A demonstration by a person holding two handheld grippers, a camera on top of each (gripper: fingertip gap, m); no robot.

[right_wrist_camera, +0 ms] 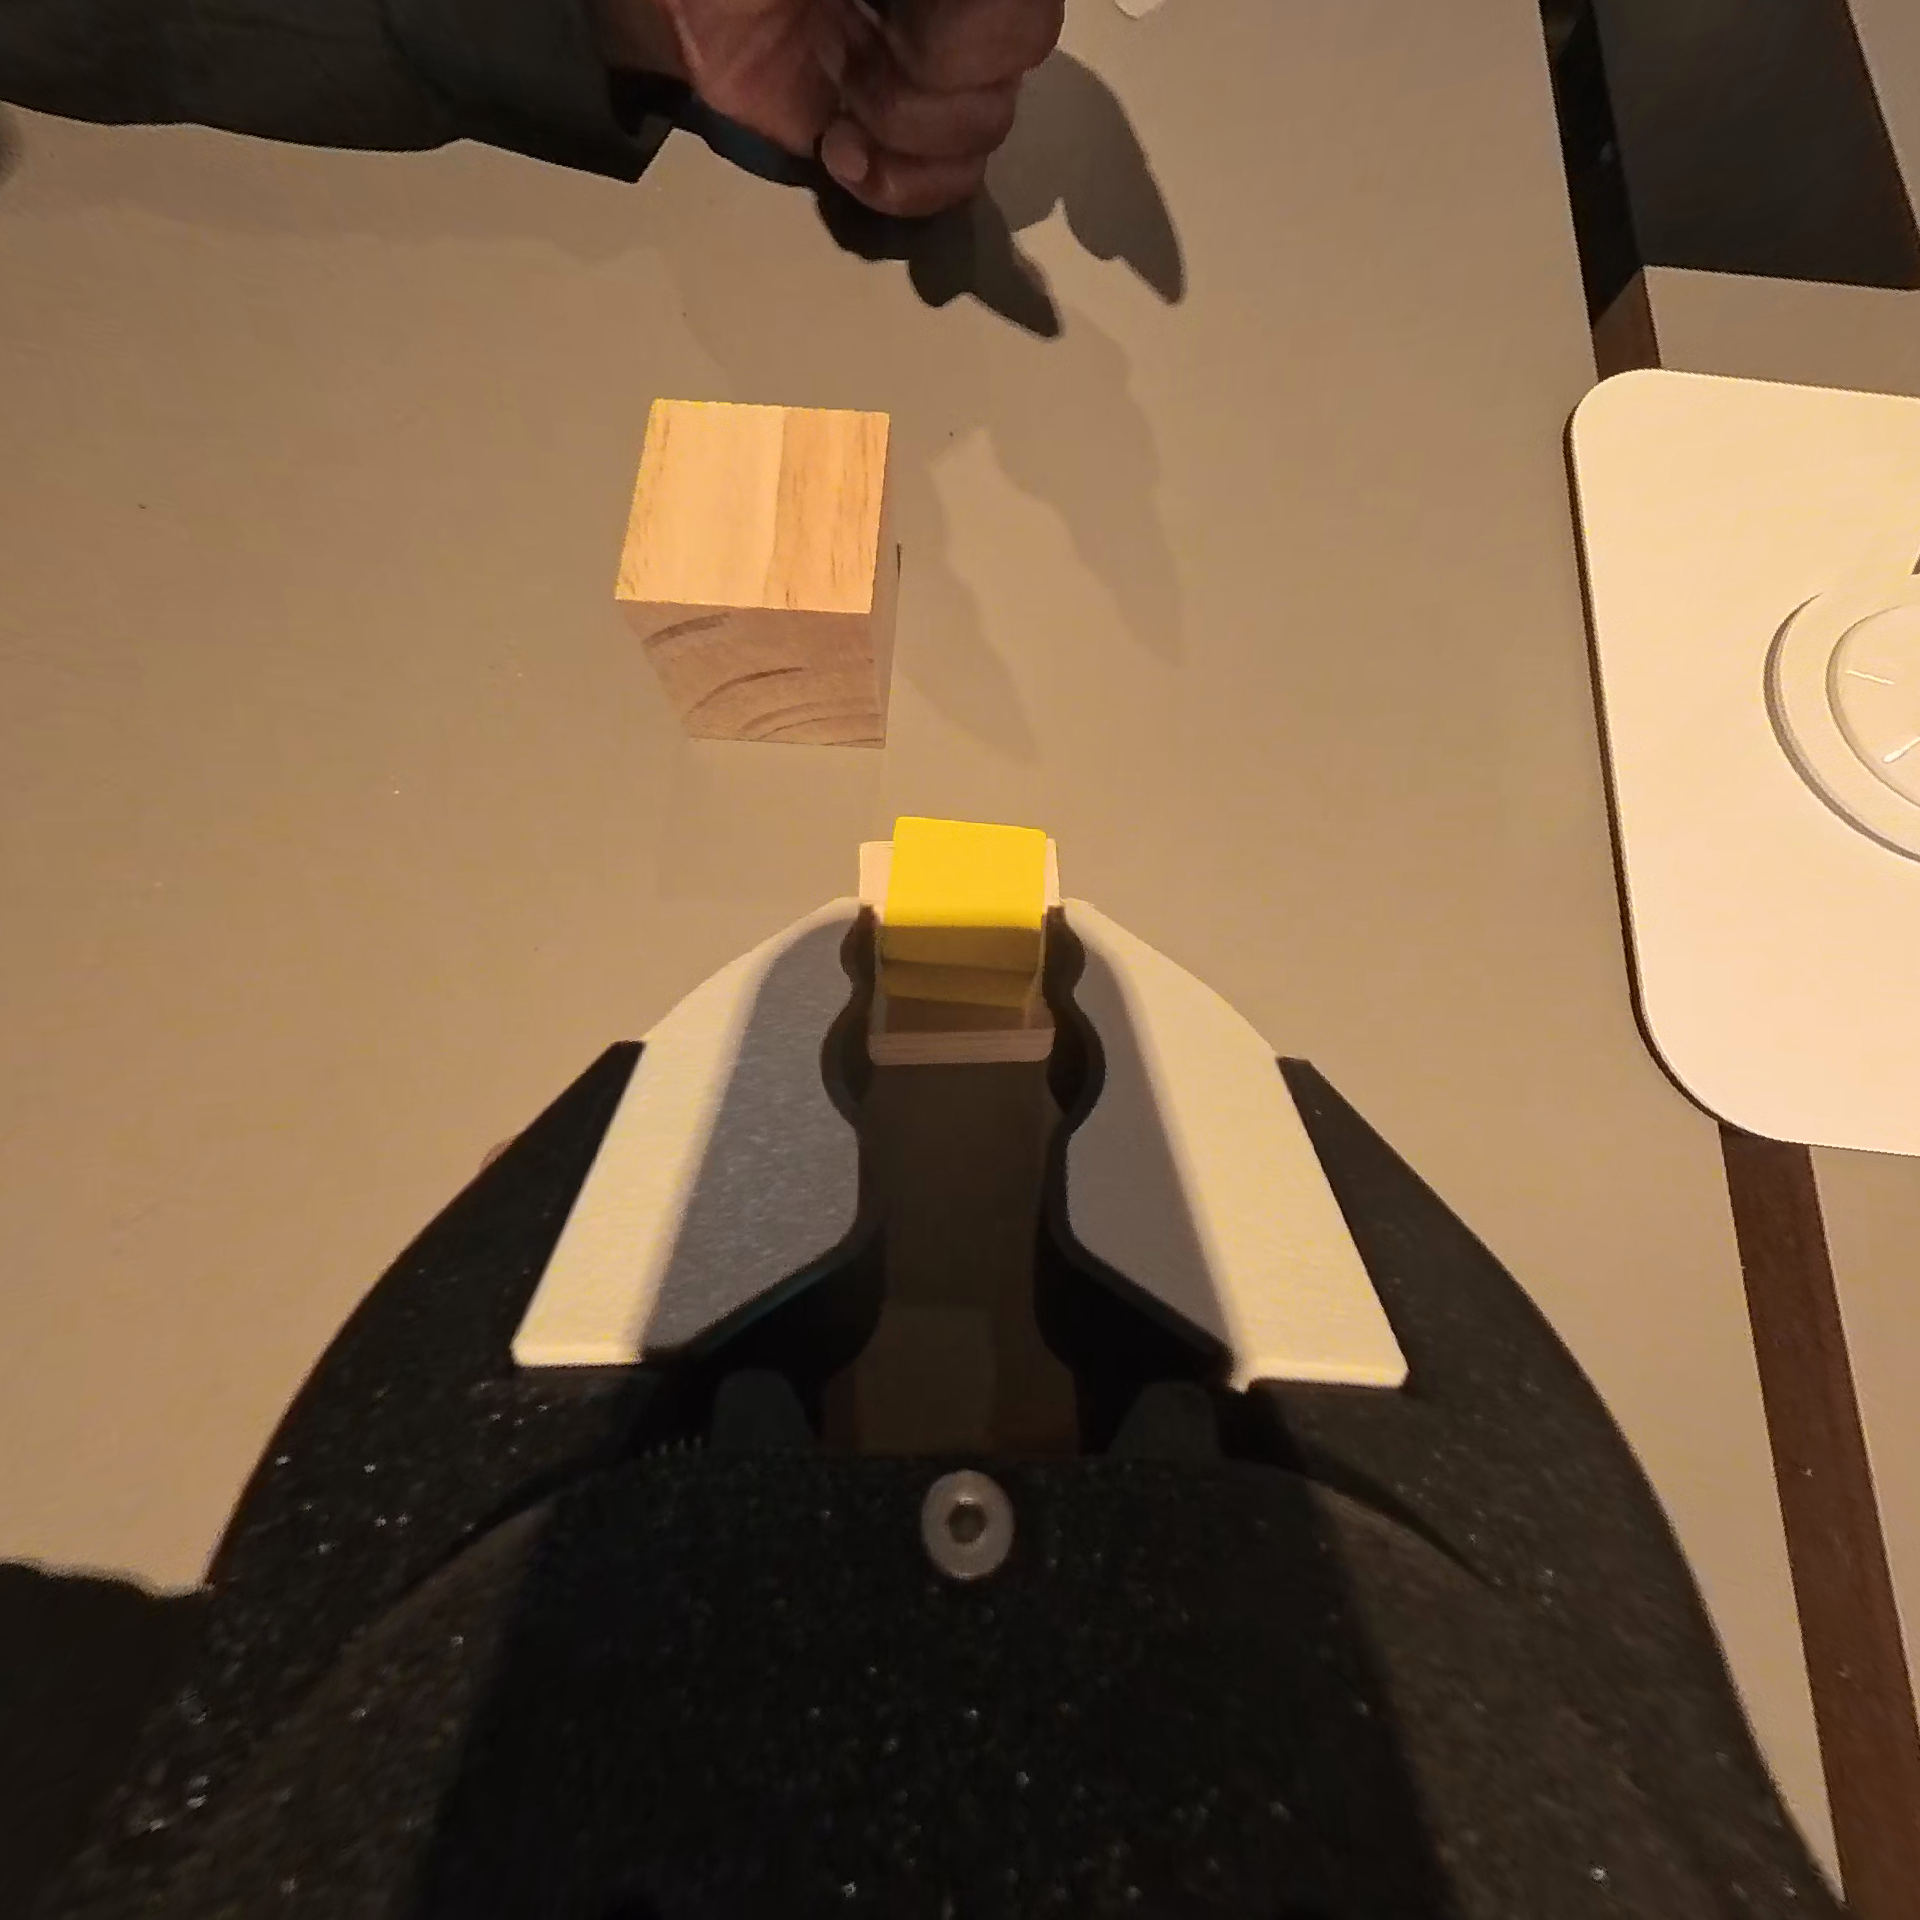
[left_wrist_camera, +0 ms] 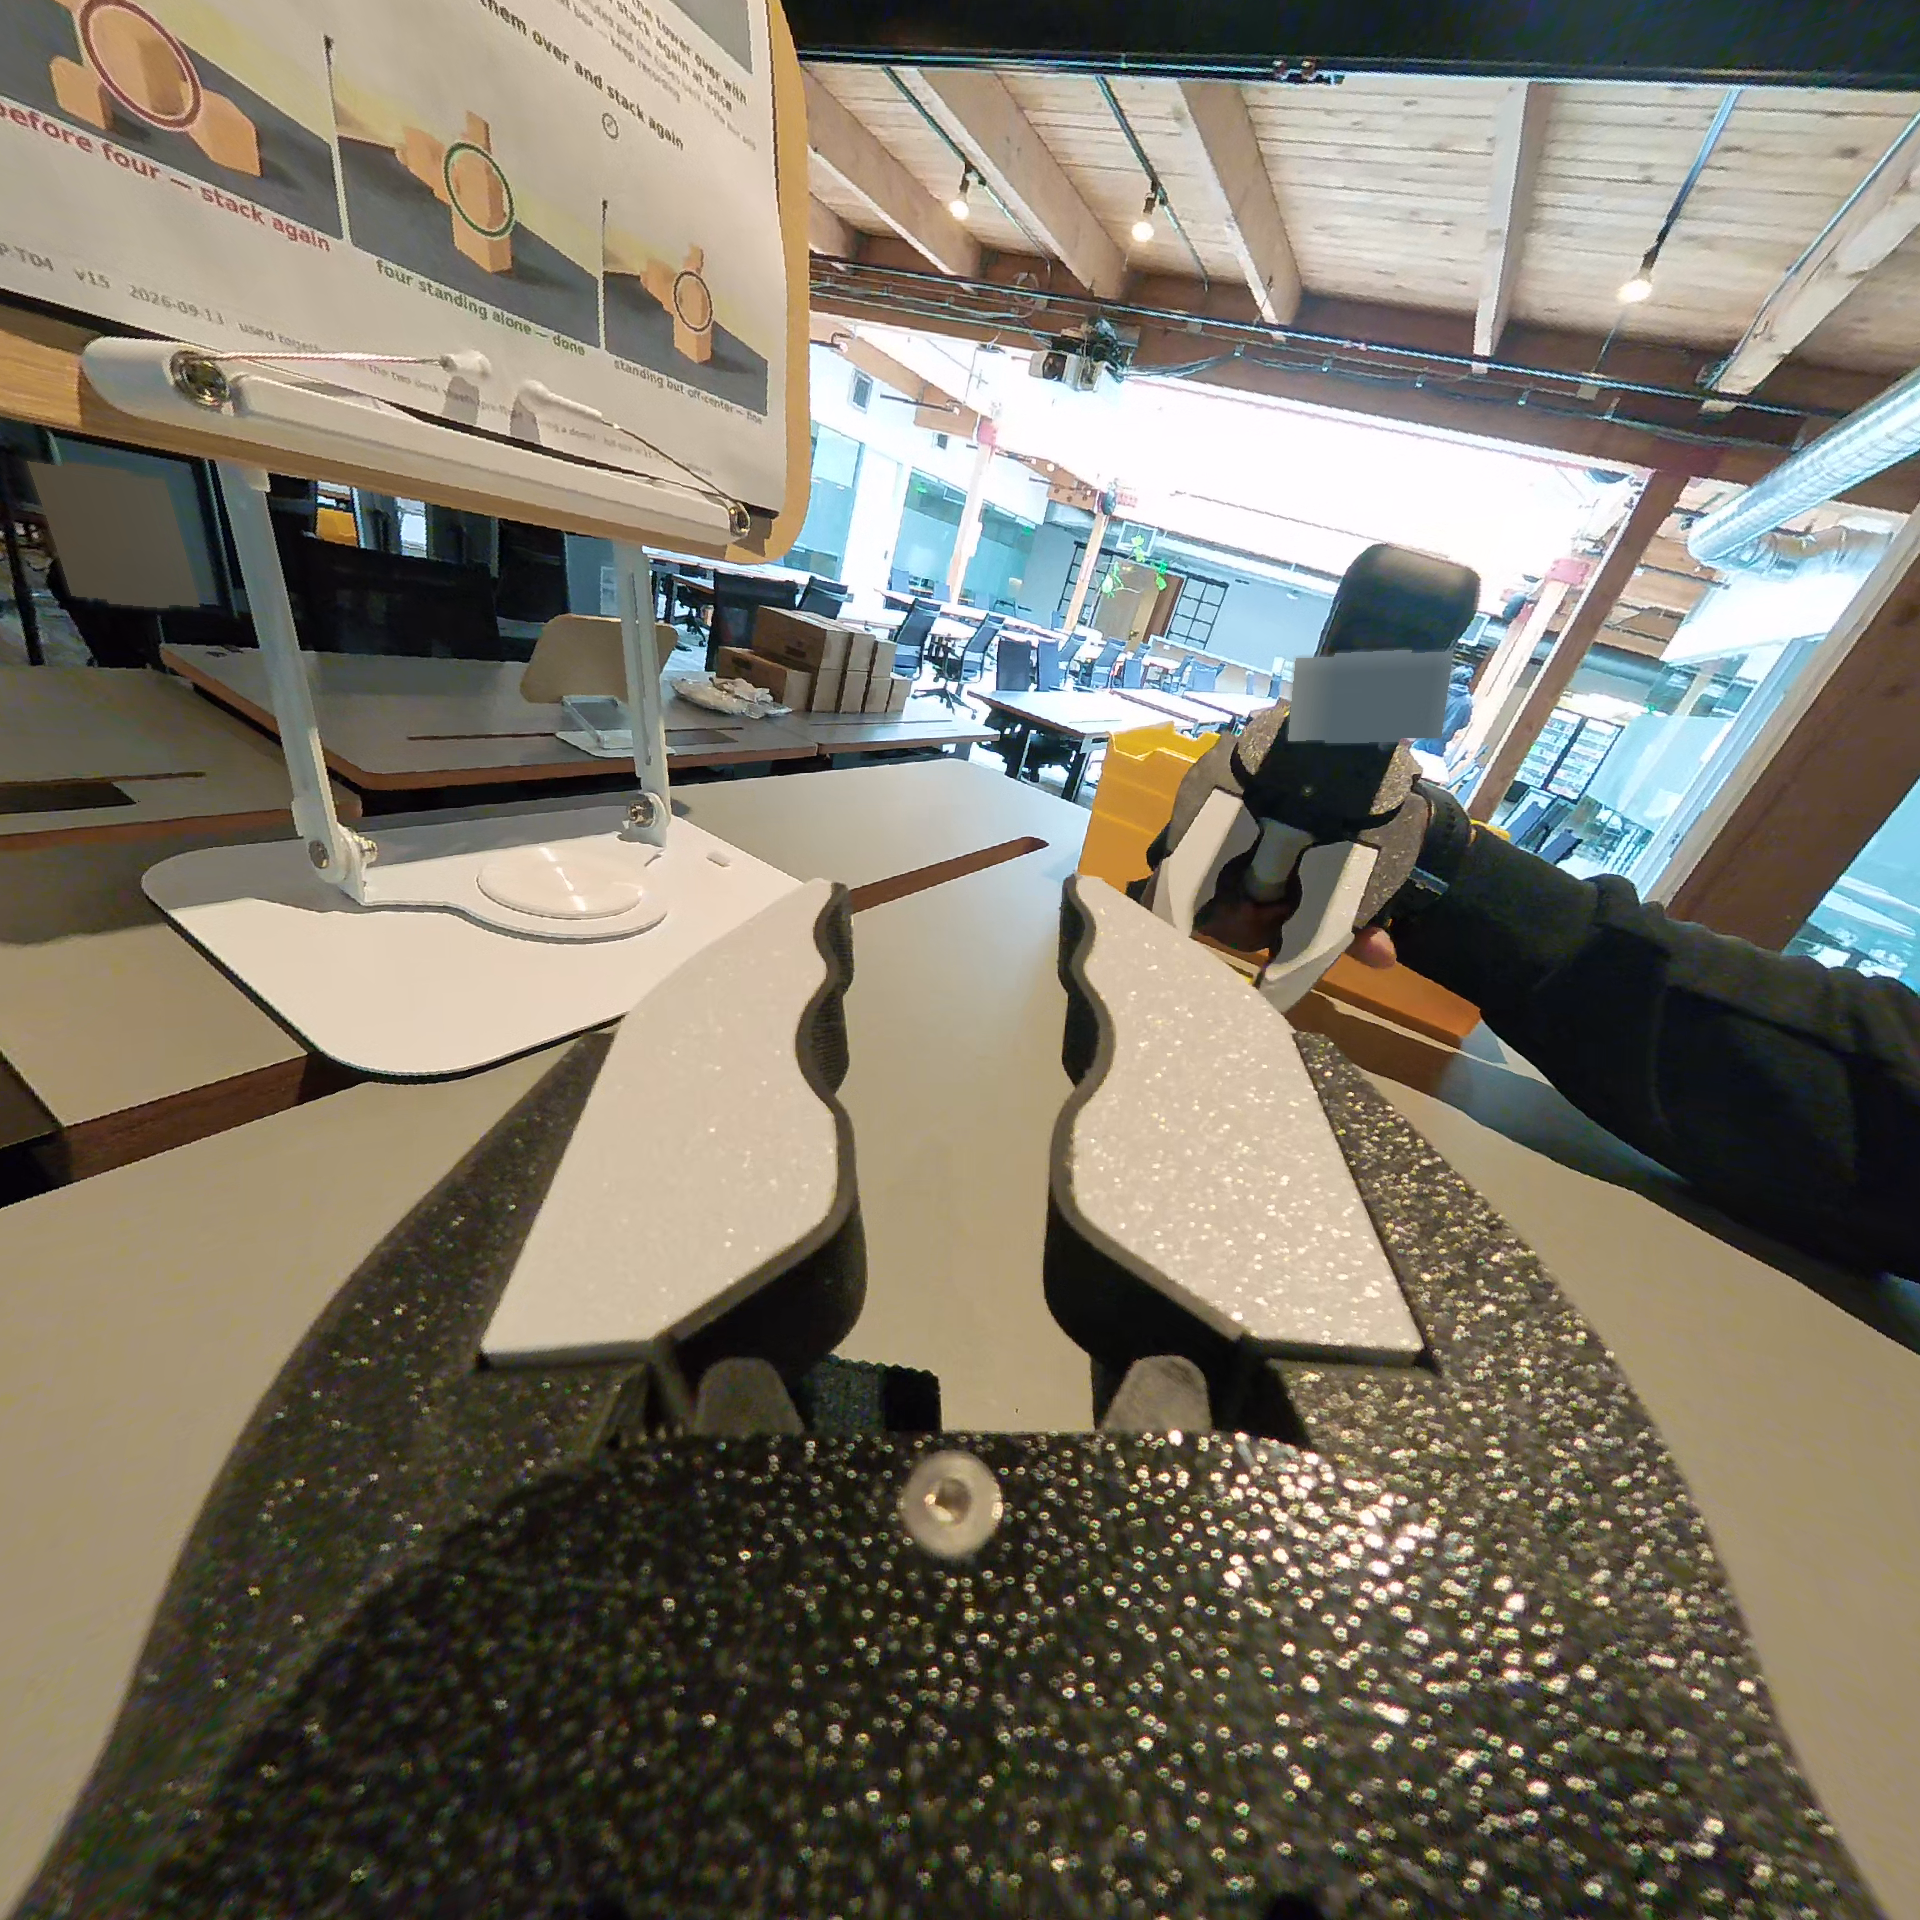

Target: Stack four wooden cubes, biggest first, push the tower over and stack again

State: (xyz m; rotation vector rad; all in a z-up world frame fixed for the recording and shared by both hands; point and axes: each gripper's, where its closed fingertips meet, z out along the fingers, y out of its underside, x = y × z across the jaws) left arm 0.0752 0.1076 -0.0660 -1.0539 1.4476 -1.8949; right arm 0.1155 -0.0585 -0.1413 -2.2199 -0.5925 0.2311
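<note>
My right gripper point(right_wrist_camera: 961, 914) points down at the grey table point(right_wrist_camera: 312, 831) and is shut on a small plain wooden cube point(right_wrist_camera: 956, 1039) with a yellow cube point(right_wrist_camera: 966, 878) resting on top. I cannot tell whether the pads also touch the yellow cube. A large plain wooden cube point(right_wrist_camera: 758, 561) stands alone on the table, just ahead and to the left of the fingertips. My left gripper point(left_wrist_camera: 956, 904) is open and empty, held level above the table. The right gripper also shows in the left wrist view point(left_wrist_camera: 1236, 945), at the right, in a black-sleeved hand.
A white stand point(left_wrist_camera: 416, 956) holding an instruction sheet point(left_wrist_camera: 416, 208) sits at the table's left; its base point(right_wrist_camera: 1766, 727) is right of my right gripper. A yellow bin point(left_wrist_camera: 1132, 810) stands behind. The hand holding the left gripper point(right_wrist_camera: 894, 114) is beyond the large cube. The left gripper's tips are roughly 20 cm from the right gripper's.
</note>
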